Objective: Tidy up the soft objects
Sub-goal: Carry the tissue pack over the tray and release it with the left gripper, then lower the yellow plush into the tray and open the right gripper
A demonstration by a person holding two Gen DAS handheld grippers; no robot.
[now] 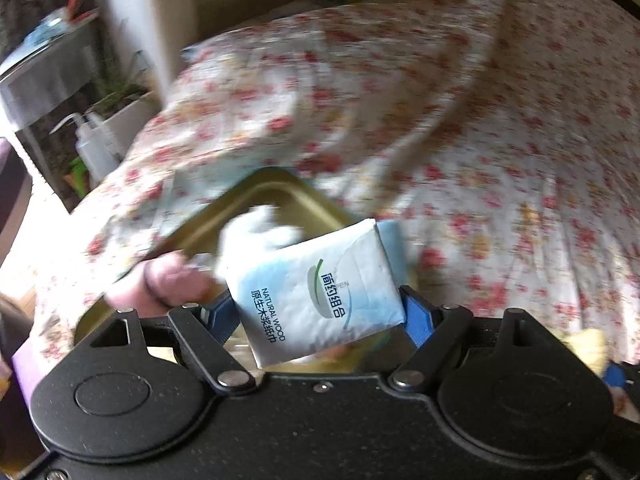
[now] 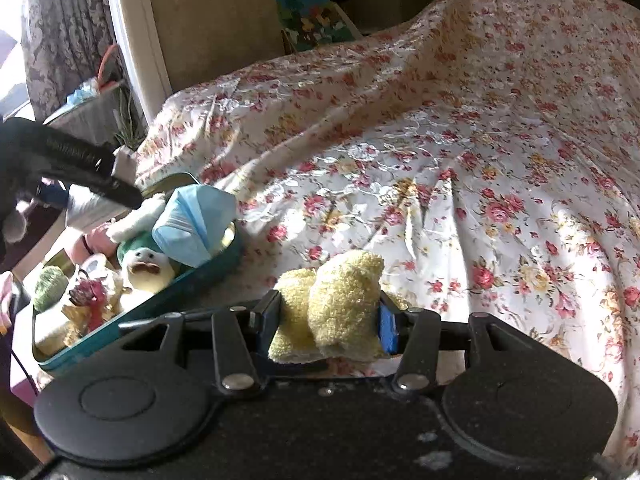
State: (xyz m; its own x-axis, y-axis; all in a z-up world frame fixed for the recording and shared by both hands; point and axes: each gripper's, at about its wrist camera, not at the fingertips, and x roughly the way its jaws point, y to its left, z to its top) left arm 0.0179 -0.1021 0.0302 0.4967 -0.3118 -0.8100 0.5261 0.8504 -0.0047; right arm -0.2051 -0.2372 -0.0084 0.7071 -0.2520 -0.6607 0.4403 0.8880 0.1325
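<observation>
My left gripper (image 1: 320, 312) is shut on a white and blue tissue pack (image 1: 316, 292) with printed text, held over a gold-lined tin tray (image 1: 276, 192). A pink soft object (image 1: 168, 280) and something white and blurred (image 1: 260, 228) lie in the tray. My right gripper (image 2: 326, 320) is shut on a folded fuzzy yellow cloth (image 2: 332, 300) above the bed. In the right wrist view the teal tray (image 2: 192, 280) holds a blue face mask (image 2: 196, 220), a duck plush (image 2: 146, 264), a green yarn ball (image 2: 50, 284) and other soft items. The black body of my left gripper (image 2: 72, 164) hangs above that tray.
A floral bedsheet (image 2: 440, 140) covers the bed to the right and behind. A white squeeze bottle (image 1: 94, 148), a potted plant (image 1: 120, 100) and a grey table (image 1: 40, 76) stand at the left. A colourful book (image 2: 316, 20) leans by the wall.
</observation>
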